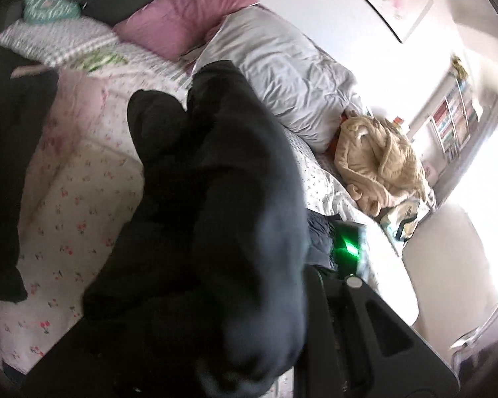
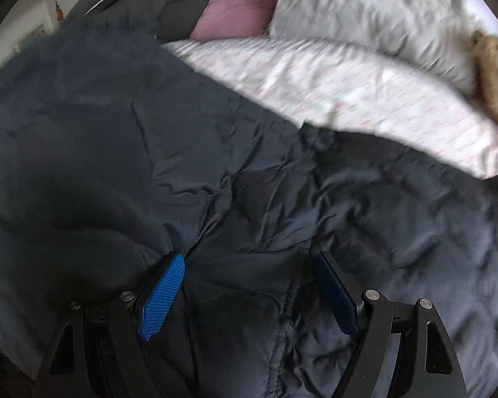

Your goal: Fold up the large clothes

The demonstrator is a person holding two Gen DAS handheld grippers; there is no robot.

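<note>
Dark jacket (image 2: 249, 182) on floral bedding (image 1: 66, 199), perhaps smothering left hand-held gripper (image 1: 315, 298)

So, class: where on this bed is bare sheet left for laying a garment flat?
Floral bedsheet lies bare between the black garment and dark clothing at the left edge. The far side is crowded: pink pillow, grey pillow, tan blanket.

The right hand-held gripper (image 2: 249, 295) is showing two black triangular arms with cut-outs, round silver screws at the pivots and ribbed blue pads (image 2: 164, 295) on its fingers; the left hand-held gripper (image 1: 318, 285) is showing black plastic, a silver screw and a green pad
</note>
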